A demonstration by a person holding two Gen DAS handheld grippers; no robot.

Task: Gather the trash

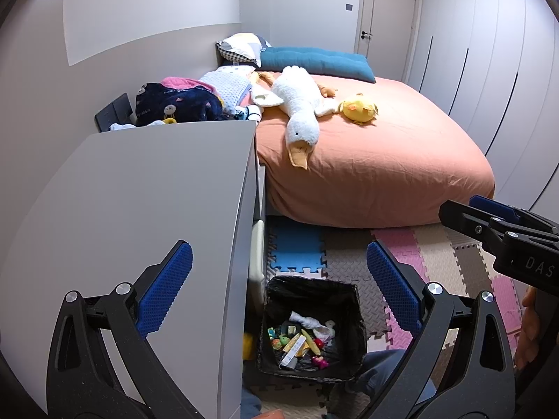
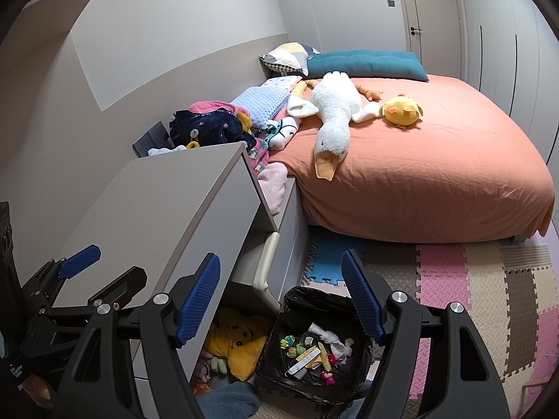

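Both tools hover empty over the floor. My left gripper (image 1: 279,288) and right gripper (image 2: 281,295) stand with blue pads spread wide, gripping nothing. The square bin lined with a black plastic bag (image 2: 363,359) sits below and ahead, framed between each pair of fingers; neither hand looks clearly nearer. Inside I see the collected trash (image 2: 314,352): crumpled white tissue, colourful wrappers, a long white packet lying diagonally. The grey cabinet (image 1: 139,209) stands immediately left of the bin.

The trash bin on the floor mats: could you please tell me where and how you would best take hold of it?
Probably by the near top rim of the trash bin, coming from above: it stands upright and open, its liner folded over thin straight edges, and the cabinet crowds one side.
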